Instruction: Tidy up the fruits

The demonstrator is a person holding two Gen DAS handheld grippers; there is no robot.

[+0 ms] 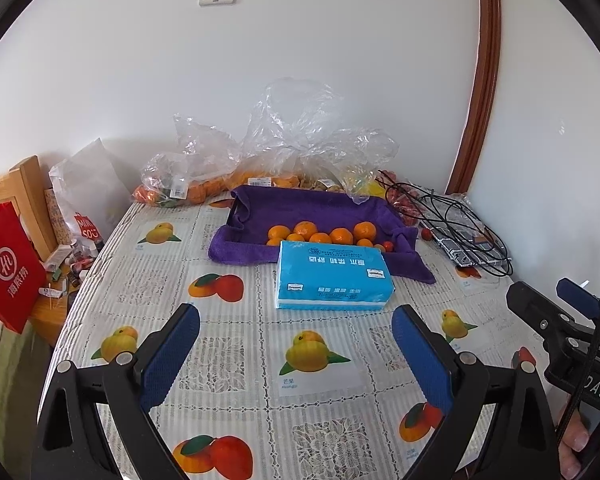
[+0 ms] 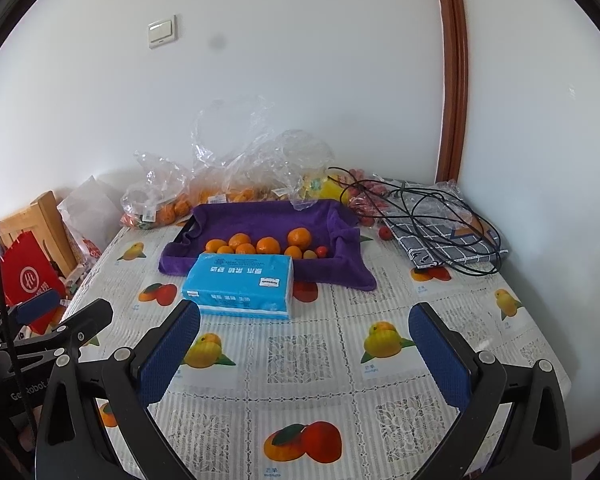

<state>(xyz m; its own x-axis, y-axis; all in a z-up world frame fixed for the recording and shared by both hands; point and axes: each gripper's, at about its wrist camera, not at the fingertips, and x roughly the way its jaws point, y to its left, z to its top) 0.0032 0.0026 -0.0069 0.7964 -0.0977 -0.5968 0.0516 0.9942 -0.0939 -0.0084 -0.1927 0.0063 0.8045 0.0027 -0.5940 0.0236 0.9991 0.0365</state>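
Both claws hang over the fruit-print tablecloth (image 1: 236, 336) with nothing between their blue pads; the left gripper (image 1: 296, 344) is spread wide and holds nothing, and the right gripper (image 2: 304, 344) is spread just as wide and likewise empty, its fingers also edging into the left wrist view at 3 o'clock, where a fingertip of the person's hand (image 1: 576, 440) shows at about 4 o'clock; the oranges (image 1: 320, 234) lie clustered in a tray draped with a purple towel (image 1: 300, 204) toward 12 o'clock of the table in both views, with a small red fruit (image 2: 321, 251) at the right end of the row; a blue tissue pack (image 1: 332, 276) lies flat just in front of the tray, between it and the grippers; behind the tray, against the wall, clear plastic bags (image 1: 228, 152) hold more orange fruit; at 2 o'clock a checked cloth (image 2: 440, 224) carries a tangle of black cable (image 2: 440, 208), with small red fruits beside it; at 9 o'clock, off the table edge, hangs a red paper bag (image 1: 8, 264).
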